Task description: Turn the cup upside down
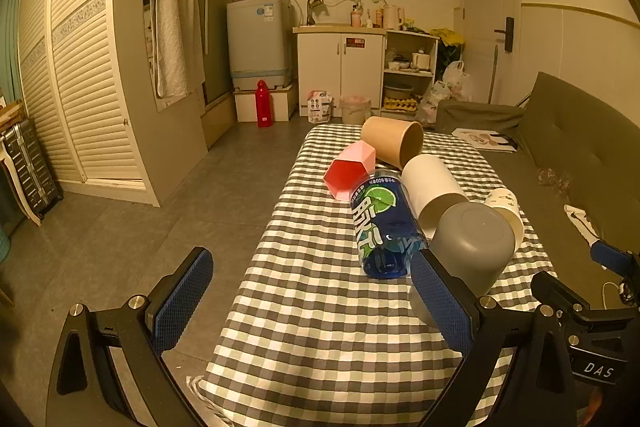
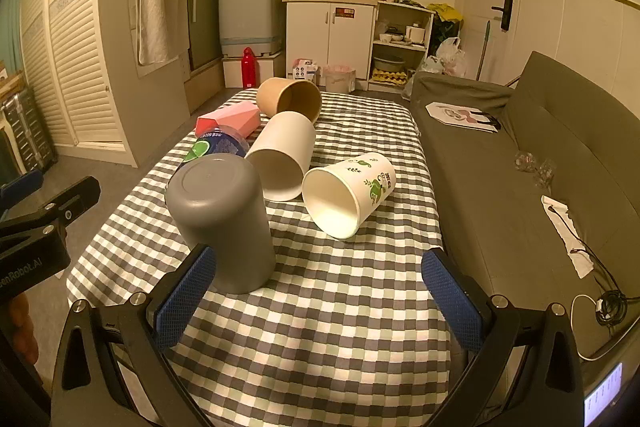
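A grey cup [image 2: 224,223] stands upside down on the checked tablecloth [image 2: 320,327], its flat base up; it also shows in the left wrist view [image 1: 472,247]. My right gripper [image 2: 316,291] is open and empty, its left pad beside the cup's lower edge. My left gripper [image 1: 312,299] is open and empty over the table's left edge, the grey cup just behind its right finger. Lying on their sides are a printed paper cup [image 2: 348,193], a white cup [image 2: 282,157], a brown cup [image 2: 290,99], a pink cup [image 2: 230,121] and a blue bottle [image 1: 382,223].
A grey sofa [image 2: 532,163] runs along the table's right side, with papers and a cable on it. The floor [image 1: 120,227] lies to the left, with a louvred wardrobe. Kitchen cabinets [image 1: 340,67] and a washing machine stand at the back.
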